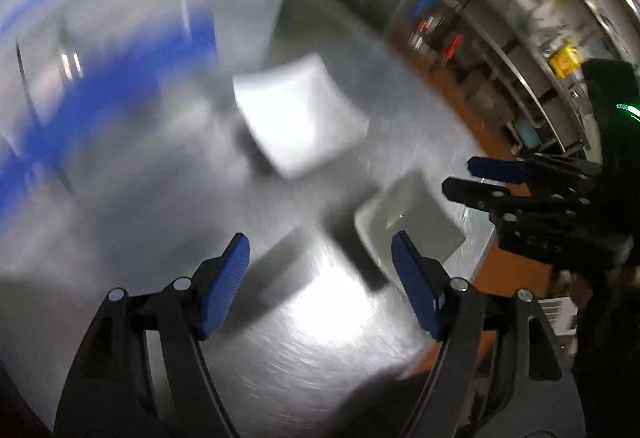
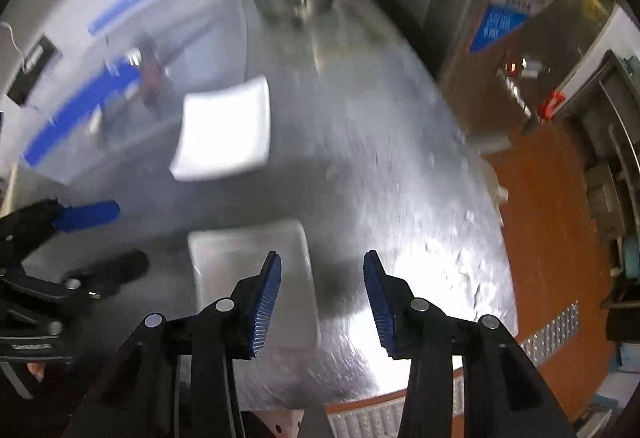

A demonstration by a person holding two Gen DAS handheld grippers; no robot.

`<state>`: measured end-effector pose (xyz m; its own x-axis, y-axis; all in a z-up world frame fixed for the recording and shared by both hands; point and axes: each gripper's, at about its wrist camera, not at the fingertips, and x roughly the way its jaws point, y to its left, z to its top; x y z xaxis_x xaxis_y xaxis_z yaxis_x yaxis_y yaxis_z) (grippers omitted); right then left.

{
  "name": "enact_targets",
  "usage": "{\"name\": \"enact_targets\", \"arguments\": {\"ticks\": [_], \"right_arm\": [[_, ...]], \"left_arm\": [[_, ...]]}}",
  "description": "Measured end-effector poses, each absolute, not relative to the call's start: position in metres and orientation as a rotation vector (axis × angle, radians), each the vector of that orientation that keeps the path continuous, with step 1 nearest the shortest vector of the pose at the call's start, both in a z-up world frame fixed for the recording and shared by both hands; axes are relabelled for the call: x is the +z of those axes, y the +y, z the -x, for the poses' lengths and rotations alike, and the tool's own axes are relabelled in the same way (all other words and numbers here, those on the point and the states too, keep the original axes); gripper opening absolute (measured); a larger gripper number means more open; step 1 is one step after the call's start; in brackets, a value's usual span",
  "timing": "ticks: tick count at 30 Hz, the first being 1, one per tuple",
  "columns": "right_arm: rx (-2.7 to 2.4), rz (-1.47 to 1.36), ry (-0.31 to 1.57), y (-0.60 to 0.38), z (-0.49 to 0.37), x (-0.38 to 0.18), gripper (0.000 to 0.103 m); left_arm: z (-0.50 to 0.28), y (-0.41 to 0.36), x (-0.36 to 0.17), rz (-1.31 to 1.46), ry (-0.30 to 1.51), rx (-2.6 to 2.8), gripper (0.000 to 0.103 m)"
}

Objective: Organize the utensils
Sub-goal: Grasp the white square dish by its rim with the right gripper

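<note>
1. Left wrist view: left gripper (image 1: 320, 262) is seen w/ jaws spread wide, nothing between them, above the steel table (image 1: 312, 366). Right gripper (image 1: 468, 177) is seen at right, jaws apart, empty. White square plate (image 1: 300, 117) lies farther off; grey tray (image 1: 412, 226) nearer.
2. Right wrist view: right gripper (image 2: 322, 286) is seen partly open, empty, over the tray (image 2: 248, 258). No utensils can be made out; heavily blurred.

One white square plate (image 2: 224, 129), one grey tray (image 2: 248, 262), two grippers, one steel table (image 2: 380, 157)
</note>
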<state>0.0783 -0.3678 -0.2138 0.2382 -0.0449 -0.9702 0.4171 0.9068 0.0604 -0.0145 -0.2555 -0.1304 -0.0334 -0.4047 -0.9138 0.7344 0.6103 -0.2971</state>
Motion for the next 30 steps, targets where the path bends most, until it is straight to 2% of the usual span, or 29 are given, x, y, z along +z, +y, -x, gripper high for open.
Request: {"name": "enact_targets", "arguments": {"ticks": [7,10,12,14,15,16,19,22,27,30], "right_arm": [[-0.277,-0.300,1.331,-0.369,-0.070,-0.242,0.044],[-0.246,-0.298,1.324,-0.370,-0.070,-0.246,0.040],[-0.230,-0.295,1.323,-0.372,-0.070,-0.248,0.034],[-0.192,-0.299,1.325,-0.372,-0.075,-0.249,0.024],[-0.179,-0.300,1.323,-0.371,-0.076,-0.250,0.020],[-0.164,-0.299,1.325,-0.369,-0.077,-0.250,0.011],[-0.152,-0.298,1.322,-0.368,-0.077,-0.250,0.008],[-0.123,-0.336,1.310,-0.371,-0.075,-0.249,0.007],[-0.137,-0.353,1.238,-0.373,-0.065,-0.224,0.006],[-0.146,-0.336,1.127,-0.373,-0.065,-0.178,0.001]], "left_arm": [[0.027,-0.265,-0.167,-0.225,1.423,-0.858,0.070],[0.030,-0.269,-0.174,-0.222,1.427,-0.829,0.070],[0.032,-0.272,-0.179,-0.220,1.429,-0.804,0.069],[0.039,-0.282,-0.177,-0.210,1.430,-0.789,0.063],[0.042,-0.276,-0.174,-0.207,1.416,-0.786,0.054],[0.044,-0.278,-0.175,-0.213,1.411,-0.788,0.038],[0.043,-0.285,-0.178,-0.166,1.446,-0.795,0.020],[0.047,-0.288,-0.179,-0.158,1.462,-0.804,0.010],[0.046,-0.288,-0.160,-0.154,1.432,-0.829,0.010],[0.040,-0.283,-0.114,-0.128,1.342,-0.877,0.010]]}}
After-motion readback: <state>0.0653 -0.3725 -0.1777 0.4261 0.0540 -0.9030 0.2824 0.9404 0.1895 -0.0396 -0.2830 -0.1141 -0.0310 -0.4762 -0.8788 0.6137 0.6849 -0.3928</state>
